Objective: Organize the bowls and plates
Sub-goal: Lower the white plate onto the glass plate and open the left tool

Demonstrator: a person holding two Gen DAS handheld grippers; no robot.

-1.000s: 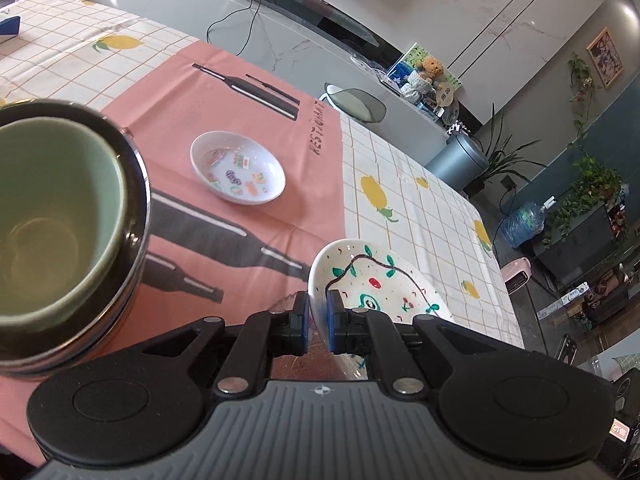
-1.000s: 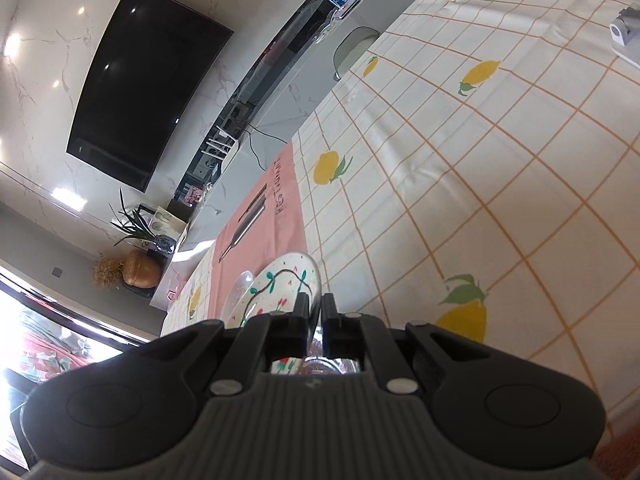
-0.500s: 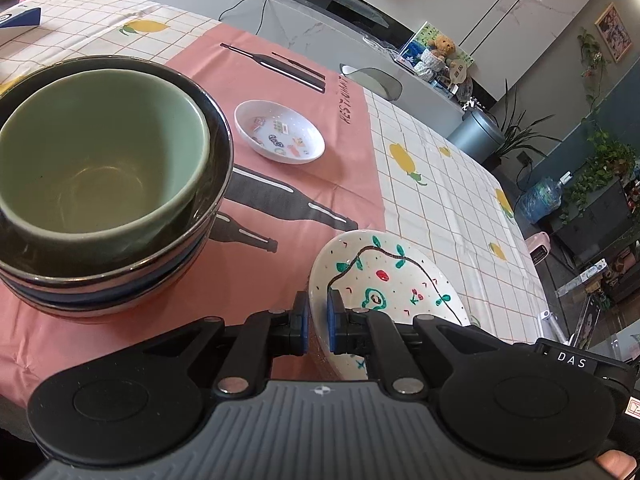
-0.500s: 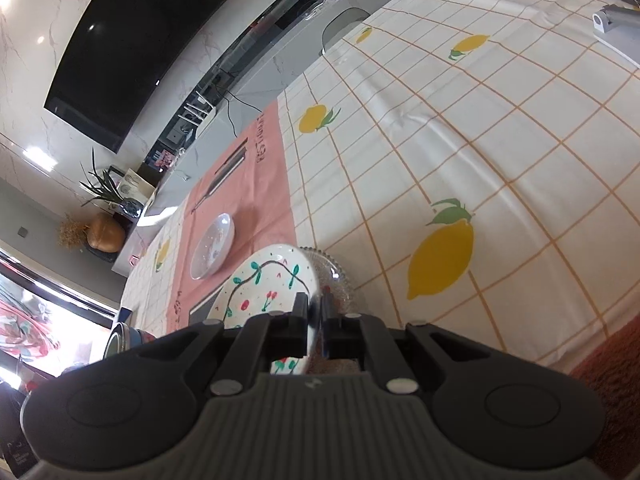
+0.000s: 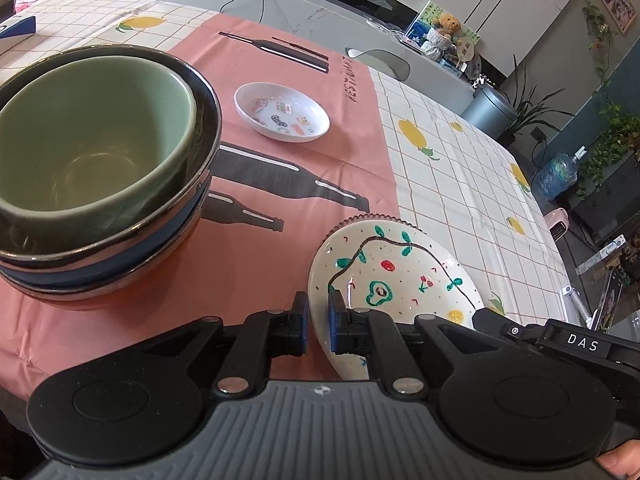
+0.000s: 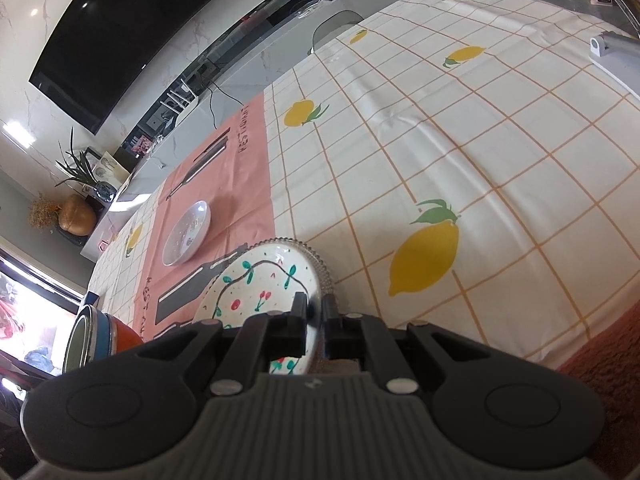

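Note:
A white painted plate [image 5: 392,276] with green vines and red cherries is held above the pink cloth by both grippers. My left gripper [image 5: 318,320] is shut on its near left rim. My right gripper [image 6: 315,312] is shut on its right rim; the plate shows there too [image 6: 260,284]. A clear beaded glass plate [image 5: 360,218] lies under it. A stack of bowls [image 5: 100,168] with a green bowl on top stands to the left, also in the right wrist view [image 6: 96,340]. A small white dish [image 5: 282,112] with stickers sits farther back, seen in the right wrist view [image 6: 186,232].
The table carries a lemon-print checked cloth [image 6: 460,152] with a pink runner [image 5: 280,184] across it. A white device [image 6: 612,52] lies at the far right edge. A chair back [image 5: 380,62] stands behind the table.
Both grippers have carried the painted plate back toward the near table edge and lower. The bowl stack now shows fuller at the left. Both grippers stayed shut.

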